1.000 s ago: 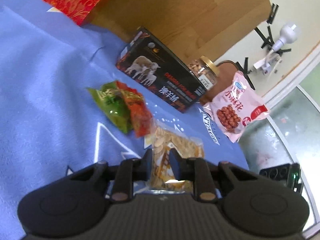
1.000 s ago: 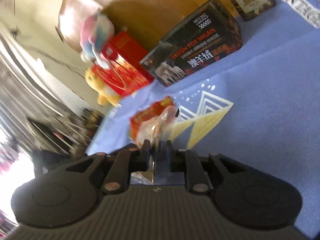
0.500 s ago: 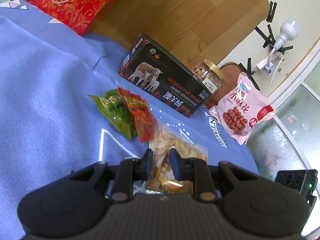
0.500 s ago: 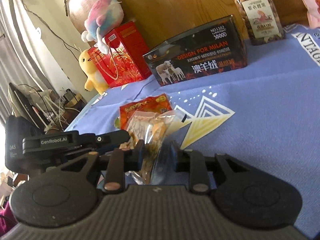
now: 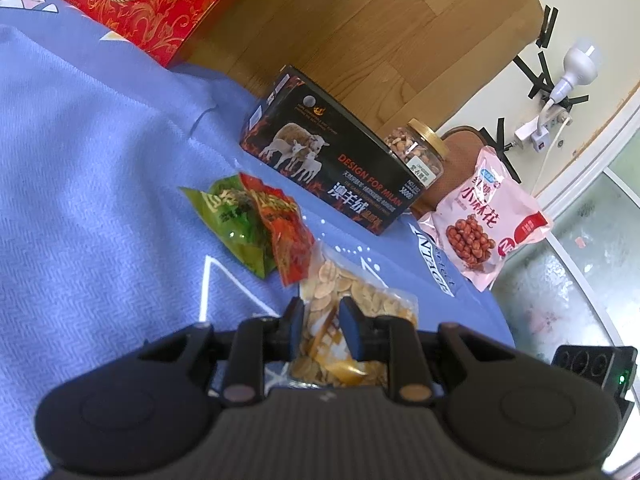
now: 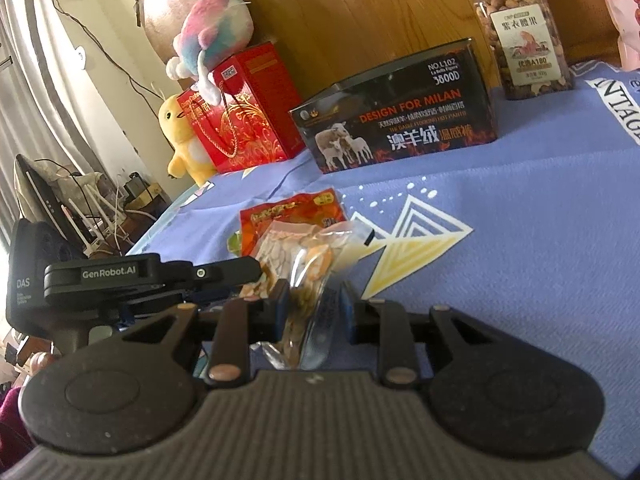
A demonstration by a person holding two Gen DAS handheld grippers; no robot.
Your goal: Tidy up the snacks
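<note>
I hold 1 clear bag of sliced chips (image 5: 352,300) at lower centre of both wrist views, between both claws. The left gripper (image 5: 320,322) is pinching the bag's near end. The right gripper (image 6: 314,306) has the bag's crumpled edge between its fingers, but I cannot tell whether the pads bite.

Step in hand, as I judge it: placing this bag beside the 2 packets at mid-frame, 1 green packet (image 5: 232,220) and 1 red packet (image 5: 286,236), which overlap on the blue cloth (image 5: 100,200).

The next move calls for a level set-down just beside the red packet, then release.

Count at the upper frame: 1 black box (image 5: 332,176), 1 nut jar (image 5: 418,152), 1 pink bag (image 5: 486,220), 1 red gift bag (image 5: 152,0).
</note>
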